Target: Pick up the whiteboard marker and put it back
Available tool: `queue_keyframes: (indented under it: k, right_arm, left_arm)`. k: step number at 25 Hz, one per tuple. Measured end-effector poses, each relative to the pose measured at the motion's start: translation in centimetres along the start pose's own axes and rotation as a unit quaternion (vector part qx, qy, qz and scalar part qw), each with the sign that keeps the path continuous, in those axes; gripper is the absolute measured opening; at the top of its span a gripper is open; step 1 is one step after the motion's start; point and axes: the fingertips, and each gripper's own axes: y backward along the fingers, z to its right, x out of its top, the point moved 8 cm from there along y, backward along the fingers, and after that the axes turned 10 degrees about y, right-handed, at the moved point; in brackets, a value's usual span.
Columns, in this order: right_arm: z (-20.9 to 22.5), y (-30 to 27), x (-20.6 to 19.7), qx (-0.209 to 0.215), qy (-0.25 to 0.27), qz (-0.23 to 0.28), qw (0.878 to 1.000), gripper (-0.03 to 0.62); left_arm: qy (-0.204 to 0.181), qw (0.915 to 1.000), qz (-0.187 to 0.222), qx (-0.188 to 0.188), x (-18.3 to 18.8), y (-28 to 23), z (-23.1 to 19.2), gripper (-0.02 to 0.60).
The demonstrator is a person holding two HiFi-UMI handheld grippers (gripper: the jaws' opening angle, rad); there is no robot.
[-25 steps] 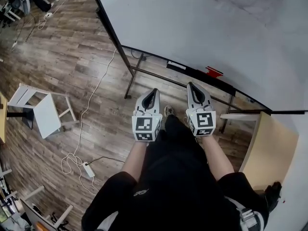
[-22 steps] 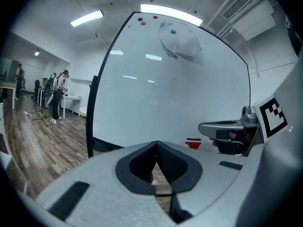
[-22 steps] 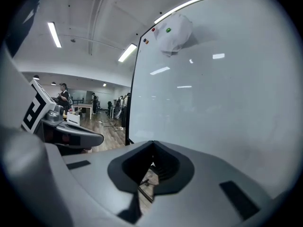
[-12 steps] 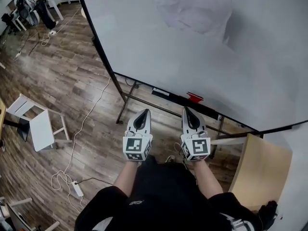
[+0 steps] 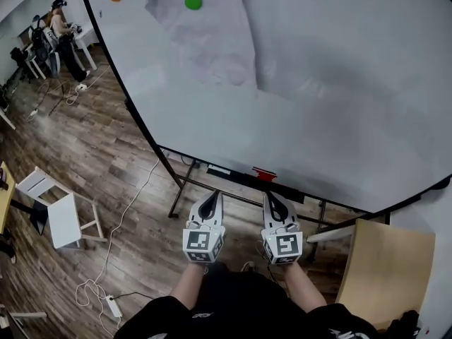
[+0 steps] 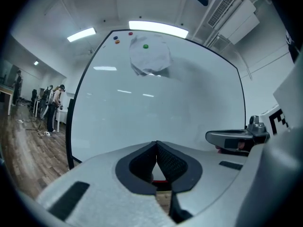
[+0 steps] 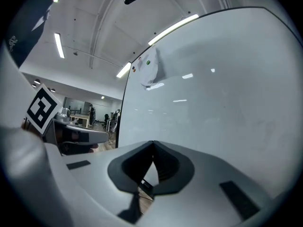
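Left gripper (image 5: 213, 197) and right gripper (image 5: 271, 197) are side by side, low in front of the whiteboard (image 5: 318, 83). Left jaws are closed tip to tip with nothing between them; right jaws likewise, empty. A small red thing, probably the marker (image 5: 265, 174) but too small to be sure, lies on the board's tray (image 5: 224, 171). It is ahead of both jaw tips, between them, touching neither. A green magnet (image 5: 193, 2) sits high on the board, and there is wood floor (image 5: 106, 154) below.

We are in an open office or lab — a big whiteboard (image 5: 318, 83) on a stand, wood-plank floor (image 5: 92, 154), ceiling strip lights (image 6: 158, 28), people (image 5: 60, 27) working far off.
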Motion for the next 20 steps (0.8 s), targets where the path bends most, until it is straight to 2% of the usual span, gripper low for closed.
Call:
queue_keyframes:
  k: [13,20]
  right_arm:
    - [2.4,2.4,0.3,-0.001,0.003,0.005,1.0,0.002]
    - [2.2,2.0,0.0,0.005,0.0,0.008,1.0,0.002]
  left_arm:
    - [-0.011,0.9997,-0.004,-0.02,-0.3,-0.8,3.9,0.005]
    - [-0.015,0.9996,-0.012,-0.022,-0.6,-1.0,3.7,0.005]
